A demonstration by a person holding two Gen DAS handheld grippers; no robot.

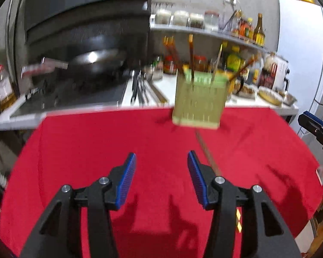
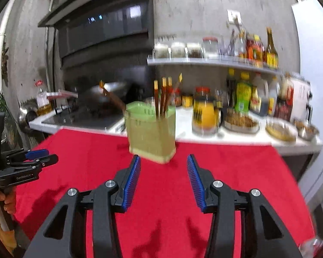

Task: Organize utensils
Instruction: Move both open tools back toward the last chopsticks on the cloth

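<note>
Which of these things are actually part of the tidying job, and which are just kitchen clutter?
Part of the job:
- green utensil holder
- chopsticks standing in it
- loose chopstick on the red cloth

Just lying about:
- wok
- sauce bottles
- shelf jars
- food bowls

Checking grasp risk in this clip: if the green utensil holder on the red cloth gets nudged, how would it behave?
The green utensil holder looks like thin slotted plastic, so probably light and easy to slide. It stands tall on a small base with chopsticks leaning out the top, so a high push might tip it. The red cloth may bunch up and drag.
</note>
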